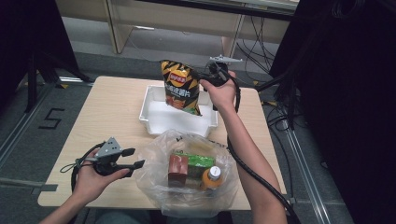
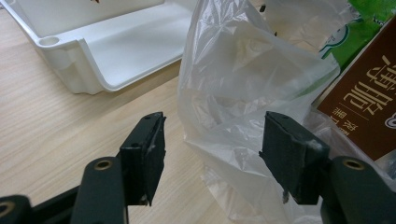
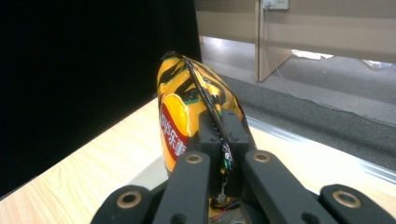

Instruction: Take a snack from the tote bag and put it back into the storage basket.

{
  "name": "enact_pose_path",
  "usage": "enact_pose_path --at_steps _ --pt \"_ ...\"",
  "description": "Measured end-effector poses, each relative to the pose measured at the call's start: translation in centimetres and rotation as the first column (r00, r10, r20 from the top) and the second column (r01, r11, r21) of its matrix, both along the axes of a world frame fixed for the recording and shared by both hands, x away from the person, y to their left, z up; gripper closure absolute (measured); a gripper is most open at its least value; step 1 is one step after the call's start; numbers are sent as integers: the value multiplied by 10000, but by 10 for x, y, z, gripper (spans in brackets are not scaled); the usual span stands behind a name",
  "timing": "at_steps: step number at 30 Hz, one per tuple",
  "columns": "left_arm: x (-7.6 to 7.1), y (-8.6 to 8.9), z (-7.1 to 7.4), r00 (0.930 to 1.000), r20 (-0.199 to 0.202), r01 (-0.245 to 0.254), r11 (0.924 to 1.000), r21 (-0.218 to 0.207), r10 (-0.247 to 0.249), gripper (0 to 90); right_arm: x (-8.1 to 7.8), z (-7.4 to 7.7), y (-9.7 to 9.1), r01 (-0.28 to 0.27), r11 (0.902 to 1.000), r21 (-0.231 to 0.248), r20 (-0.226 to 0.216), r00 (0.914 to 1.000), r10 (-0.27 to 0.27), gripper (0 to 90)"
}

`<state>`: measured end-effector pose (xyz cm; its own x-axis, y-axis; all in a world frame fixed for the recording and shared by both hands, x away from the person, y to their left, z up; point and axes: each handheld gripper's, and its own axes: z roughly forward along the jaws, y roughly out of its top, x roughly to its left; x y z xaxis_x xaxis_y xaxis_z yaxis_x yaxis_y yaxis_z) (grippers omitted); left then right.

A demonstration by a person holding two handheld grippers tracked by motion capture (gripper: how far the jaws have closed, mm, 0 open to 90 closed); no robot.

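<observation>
The right hand-held gripper (image 1: 204, 80) pinches a chip bag (image 1: 181, 87) by its edge seam, hanging it over the tray (image 1: 148, 108) below, apparently for unloading; the left hand-held gripper (image 1: 132, 158) waits, jaws spread, beside the plastic bag (image 1: 156, 158).

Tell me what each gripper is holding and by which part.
The right gripper is shut on the chip bag, pinching its side seam over the white tray. The left gripper holds nothing; its jaws stand open beside the plastic bag.
</observation>
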<state>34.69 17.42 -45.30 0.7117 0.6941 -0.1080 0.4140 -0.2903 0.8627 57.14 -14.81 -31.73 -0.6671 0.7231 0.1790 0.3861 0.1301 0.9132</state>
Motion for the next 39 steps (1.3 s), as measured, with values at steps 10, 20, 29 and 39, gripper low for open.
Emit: enact_pose_path --at_steps 10,20,29,39 --pt "0 0 0 10000 9 27 10000 -2 -27 390 10 -12 2 93 9998 -172 -382 9992 -99 900" --pt "0 0 -1 10000 -19 8 10000 -24 -8 390 18 -24 3 195 9992 -344 -683 9974 -218 900" --pt "0 0 -1 9999 -44 131 9999 -50 -131 390 24 -30 5 239 9991 -364 -783 9966 -267 900" --pt "0 0 -1 9999 -59 105 9999 18 -105 390 31 -34 6 329 9989 -341 -818 9960 -356 900"
